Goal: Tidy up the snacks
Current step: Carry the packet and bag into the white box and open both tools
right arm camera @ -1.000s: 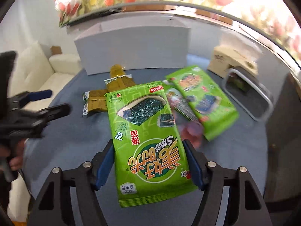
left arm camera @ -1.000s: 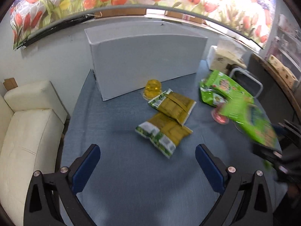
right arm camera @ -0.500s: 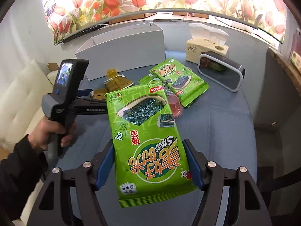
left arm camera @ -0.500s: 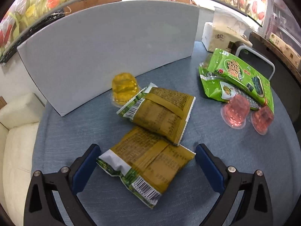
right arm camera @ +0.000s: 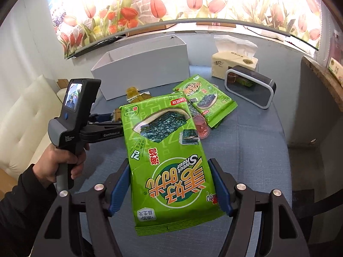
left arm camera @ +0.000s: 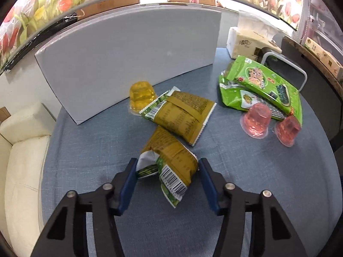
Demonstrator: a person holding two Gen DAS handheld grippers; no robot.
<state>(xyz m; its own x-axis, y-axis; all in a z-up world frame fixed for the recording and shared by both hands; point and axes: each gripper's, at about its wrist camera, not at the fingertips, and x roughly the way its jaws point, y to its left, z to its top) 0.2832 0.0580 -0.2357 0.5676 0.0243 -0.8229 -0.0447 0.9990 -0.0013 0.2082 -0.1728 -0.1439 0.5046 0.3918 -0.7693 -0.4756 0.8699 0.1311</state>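
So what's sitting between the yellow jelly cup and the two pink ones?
An olive-brown snack packet, seen in the left wrist view, partly overlapping the yellow jelly cup before the pink jelly cups.

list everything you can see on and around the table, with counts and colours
seaweed packets: 3, green; one in the right tool, two stacked at table right
brown snack packets: 2, olive-brown; table centre, the nearer one between the left tool's jaws
jelly cups: 3; two pink near the seaweed stack, one yellow by the box
box: 1, white, open-topped; table rear
tissue pack: 1, cream; rear right
clock-like device: 1, dark with white rim; right
table: 1, blue cloth
sofa: 1, cream; left
left tool: closing on brown packet
right tool: gripping seaweed packet
hand: 1, dark sleeve
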